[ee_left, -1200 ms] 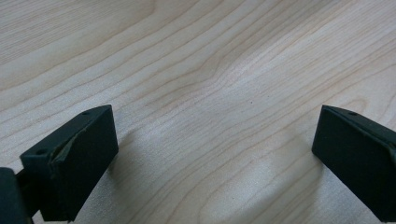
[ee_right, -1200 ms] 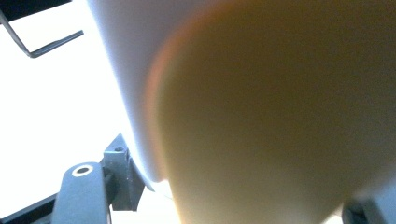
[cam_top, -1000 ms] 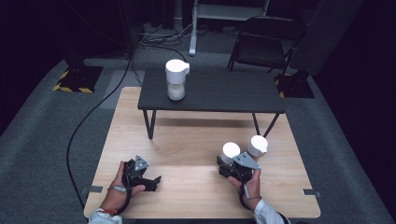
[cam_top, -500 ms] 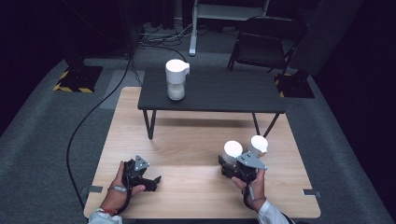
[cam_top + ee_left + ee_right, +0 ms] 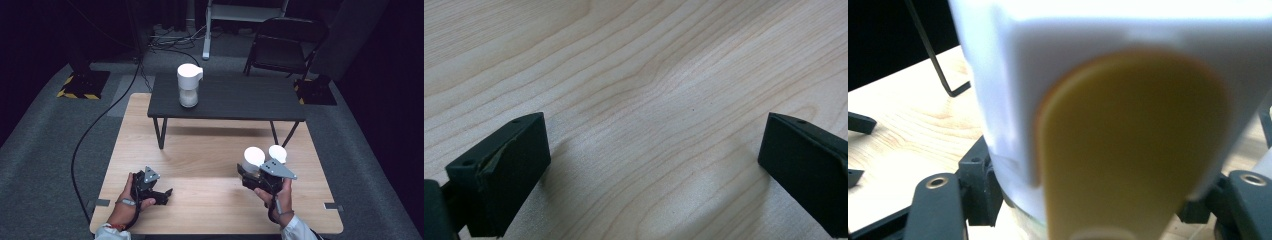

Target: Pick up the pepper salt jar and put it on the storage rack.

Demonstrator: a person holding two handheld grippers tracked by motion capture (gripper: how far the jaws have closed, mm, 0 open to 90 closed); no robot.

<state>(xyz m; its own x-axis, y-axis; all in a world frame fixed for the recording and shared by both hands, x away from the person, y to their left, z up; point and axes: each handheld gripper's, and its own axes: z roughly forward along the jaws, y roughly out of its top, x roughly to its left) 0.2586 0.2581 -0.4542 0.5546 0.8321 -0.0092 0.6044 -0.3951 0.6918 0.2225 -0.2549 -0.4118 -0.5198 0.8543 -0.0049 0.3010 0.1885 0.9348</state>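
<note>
My right gripper (image 5: 251,173) is shut on a white container (image 5: 253,156) and holds it a little above the wooden table (image 5: 210,150) at the front right. In the right gripper view that container (image 5: 998,75) sits very close, with an orange flap (image 5: 1133,140) on its side and the jaws pressed against its lower part. A second white container (image 5: 278,152) stands just to the right of it. My left gripper (image 5: 162,196) rests low at the front left, and its jaws stand wide apart over bare wood (image 5: 654,170).
A small black table (image 5: 235,100) stands on the far half of the wooden table, with a white lidded jug (image 5: 189,85) on its left end. A folding chair (image 5: 285,40) and a trailing cable (image 5: 95,125) are on the grey floor beyond.
My right gripper has risen a little with the white container in it. The left gripper has stayed where it was.
</note>
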